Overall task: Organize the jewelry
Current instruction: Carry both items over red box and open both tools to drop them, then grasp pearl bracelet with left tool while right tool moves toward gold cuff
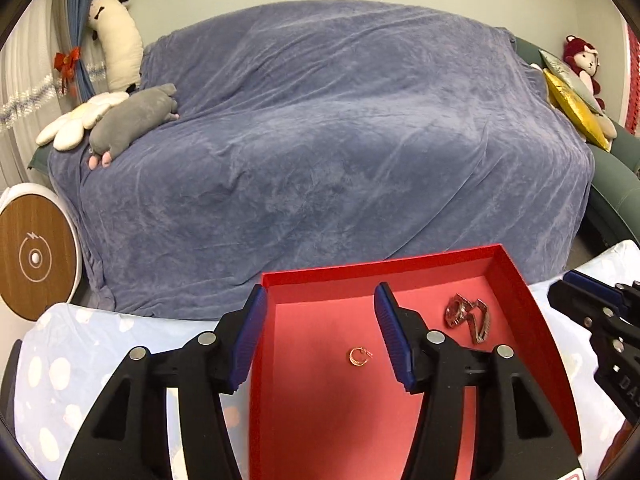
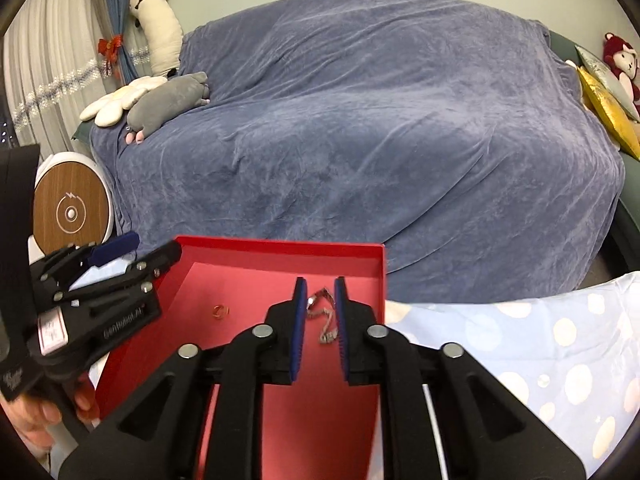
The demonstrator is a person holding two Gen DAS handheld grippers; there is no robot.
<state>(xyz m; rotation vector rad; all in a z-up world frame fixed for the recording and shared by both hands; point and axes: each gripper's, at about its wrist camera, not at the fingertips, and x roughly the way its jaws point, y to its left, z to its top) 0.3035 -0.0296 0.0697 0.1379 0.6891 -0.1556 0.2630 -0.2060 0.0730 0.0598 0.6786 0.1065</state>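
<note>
A red open box lies on the table before me; it also shows in the right wrist view. Inside it lie a small rose-gold ring and a silver chain bracelet. My left gripper is open, empty, its fingers straddling the box's left wall above the ring. My right gripper hangs over the box with its jaws narrowly apart on either side of the silver bracelet, not clamped on it. The ring lies to its left.
The table carries a pale blue cloth with round spots. Behind stands a sofa under a blue-grey blanket with plush toys and cushions. A round wooden-faced device stands at the left.
</note>
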